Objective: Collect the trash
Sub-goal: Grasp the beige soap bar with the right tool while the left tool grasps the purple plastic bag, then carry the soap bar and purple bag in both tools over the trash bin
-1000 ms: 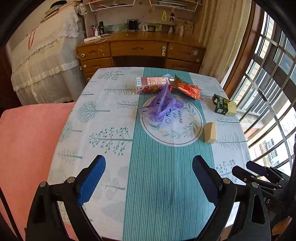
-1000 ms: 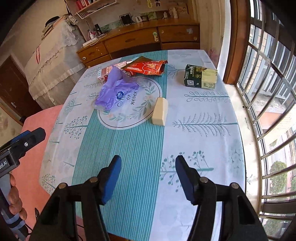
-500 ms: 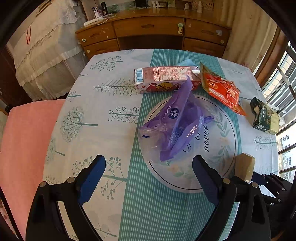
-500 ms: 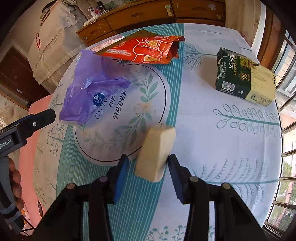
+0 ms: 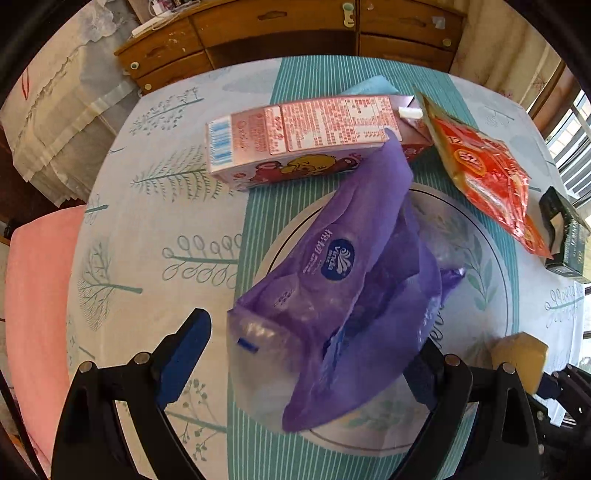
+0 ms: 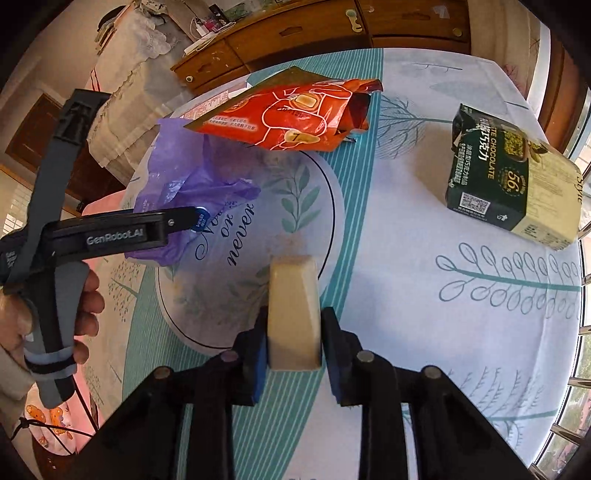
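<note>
Here, a round table w/ a tree-print tablecloth holds several bits of trash, listed left to right. Off the table's left edge sits a pink cushioned seat. On the cloth's far left-centre lies a pink drink carton on its side, its far end touching an orange-red snack wrapper. Just in front of the carton, a crumpled purple tissue-pack wrapper sprawls over the printed centre circle, its tip leaning on the carton. The left gripper is spread wide, blue pads either side of the wrapper's near end, not squeezing it; the right-hand pad is mostly hidden behind the plastic. Right of that, the right gripper is clamped on a beige block, pads pressed flat to both its sides; can't tell if the block is lifted off the cloth. Further right, well apart, a dark green chocolate box lies near the table's right edge, beside window bars. Behind the table stands a wooden desk w/ drawers, close to the far edge. Open cloth shows at the near right, between block and box, and at the left around the tree prints.
</note>
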A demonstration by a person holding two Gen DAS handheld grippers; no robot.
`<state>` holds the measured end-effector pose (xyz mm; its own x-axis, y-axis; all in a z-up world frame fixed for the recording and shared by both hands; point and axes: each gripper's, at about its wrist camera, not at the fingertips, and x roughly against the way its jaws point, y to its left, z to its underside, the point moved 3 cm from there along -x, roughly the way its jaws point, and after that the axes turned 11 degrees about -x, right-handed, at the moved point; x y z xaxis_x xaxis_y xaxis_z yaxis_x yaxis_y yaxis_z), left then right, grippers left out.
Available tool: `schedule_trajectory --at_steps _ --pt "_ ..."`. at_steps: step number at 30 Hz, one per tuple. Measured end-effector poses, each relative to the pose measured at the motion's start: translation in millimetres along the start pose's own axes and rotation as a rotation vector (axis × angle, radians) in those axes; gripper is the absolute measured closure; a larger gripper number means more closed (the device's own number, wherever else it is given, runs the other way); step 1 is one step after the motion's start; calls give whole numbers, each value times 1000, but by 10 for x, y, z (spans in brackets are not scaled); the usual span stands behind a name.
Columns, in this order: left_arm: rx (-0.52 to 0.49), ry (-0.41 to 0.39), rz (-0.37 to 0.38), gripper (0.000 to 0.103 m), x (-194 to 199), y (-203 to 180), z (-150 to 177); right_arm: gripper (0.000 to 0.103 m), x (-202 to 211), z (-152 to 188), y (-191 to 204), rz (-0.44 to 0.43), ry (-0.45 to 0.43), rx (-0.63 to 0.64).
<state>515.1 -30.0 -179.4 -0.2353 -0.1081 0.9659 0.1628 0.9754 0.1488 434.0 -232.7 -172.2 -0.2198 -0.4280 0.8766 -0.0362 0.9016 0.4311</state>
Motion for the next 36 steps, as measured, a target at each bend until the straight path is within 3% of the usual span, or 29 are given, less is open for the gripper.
schedule_trajectory --at_steps 3,8,11,18,26,36 --pt "-17 35 0 9 -138 -24 -52 76 5 -2 -9 -10 0 8" --pt "-1 21 12 13 -191 -27 -100 76 17 -33 -56 -21 1 18" --pt "7 8 74 37 -172 -26 -99 76 14 -40 -52 -23 -3 19" --pt "-19 3 76 81 -28 -83 61 76 -1 -32 -9 -6 -13 18" --pt "10 -45 94 88 355 -104 554 77 39 144 43 5 1 10" --pt "-9 -153 130 88 1136 -128 1652 77 464 956 463 14 -67 -12"
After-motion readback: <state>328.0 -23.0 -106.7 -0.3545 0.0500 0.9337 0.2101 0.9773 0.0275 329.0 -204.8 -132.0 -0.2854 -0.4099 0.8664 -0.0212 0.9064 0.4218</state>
